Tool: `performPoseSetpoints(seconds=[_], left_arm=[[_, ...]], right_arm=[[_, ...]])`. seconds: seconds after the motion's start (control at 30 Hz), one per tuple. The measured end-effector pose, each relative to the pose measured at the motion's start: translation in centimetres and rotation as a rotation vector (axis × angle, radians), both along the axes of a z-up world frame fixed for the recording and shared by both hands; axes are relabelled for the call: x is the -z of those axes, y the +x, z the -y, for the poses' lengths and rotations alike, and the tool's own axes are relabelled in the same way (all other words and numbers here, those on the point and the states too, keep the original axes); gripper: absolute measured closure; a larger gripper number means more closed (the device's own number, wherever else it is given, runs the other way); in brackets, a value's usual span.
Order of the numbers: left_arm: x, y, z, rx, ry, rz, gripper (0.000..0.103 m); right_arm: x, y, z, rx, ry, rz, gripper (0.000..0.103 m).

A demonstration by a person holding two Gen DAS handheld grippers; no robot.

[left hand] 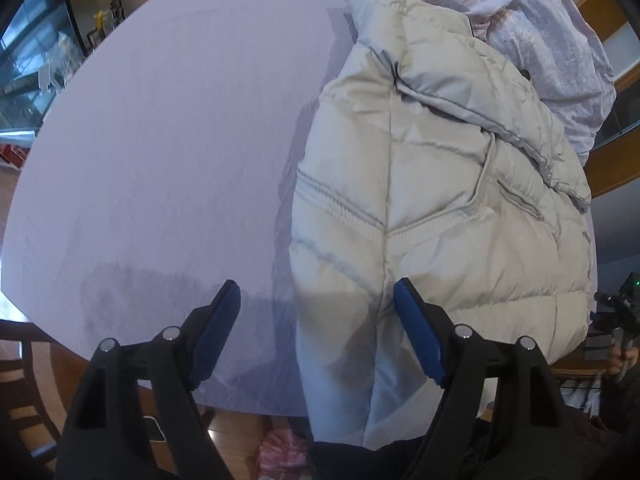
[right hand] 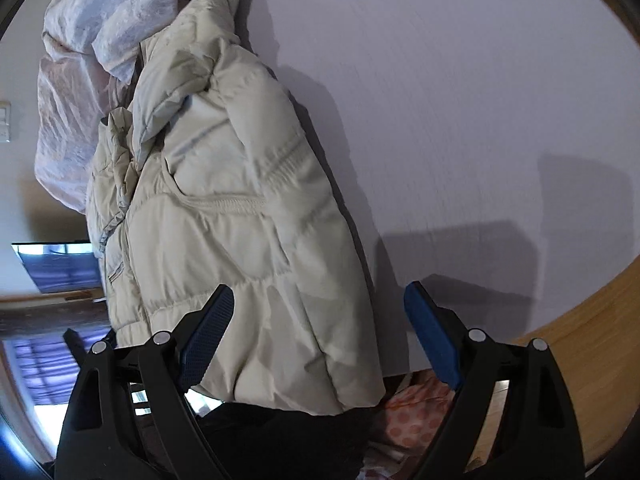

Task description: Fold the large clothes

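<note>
Your left claw (left hand: pixel 316 300) is wide, nothing gripped, hovering over the hem of the cream puffer jacket (left hand: pixel 432 184). Your right claw (right hand: pixel 320 304) is wide too, empty, above the same hem. Jacket lies folded on the white bench (left hand: pixel 168 140), touching a crumpled pale garment (left hand: pixel 552 40) behind.

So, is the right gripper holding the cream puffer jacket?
No, the right gripper is open above the cream puffer jacket, pads apart from it.
</note>
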State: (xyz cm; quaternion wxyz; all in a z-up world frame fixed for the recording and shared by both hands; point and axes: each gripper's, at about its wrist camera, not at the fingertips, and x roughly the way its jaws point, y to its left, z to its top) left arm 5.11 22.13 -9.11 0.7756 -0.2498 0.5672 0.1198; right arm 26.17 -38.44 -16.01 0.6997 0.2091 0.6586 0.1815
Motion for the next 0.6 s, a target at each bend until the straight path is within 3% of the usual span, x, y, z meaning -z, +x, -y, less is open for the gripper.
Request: performPoseSetpoints(seconds=[0.43,0.53,0.6], left_arm=[[1.3,-1.7,2.0,0.04,-0.099,0.024,0.039],[1.4,-2.2,2.3,0.038,-0.143,0.038,0.052],[1.3,-2.4,2.6,0.031,-0.154,0.047,0.06]], right_arm=[[1.5,-2.2,-1.6,-0.14,0.199,-0.041,0.03],[1.7,-2.7,-2.2,-0.164,0.225,-0.047,0.041],[1.4,-2.9,-2.4,-0.178,0.237,-0.03,0.057]])
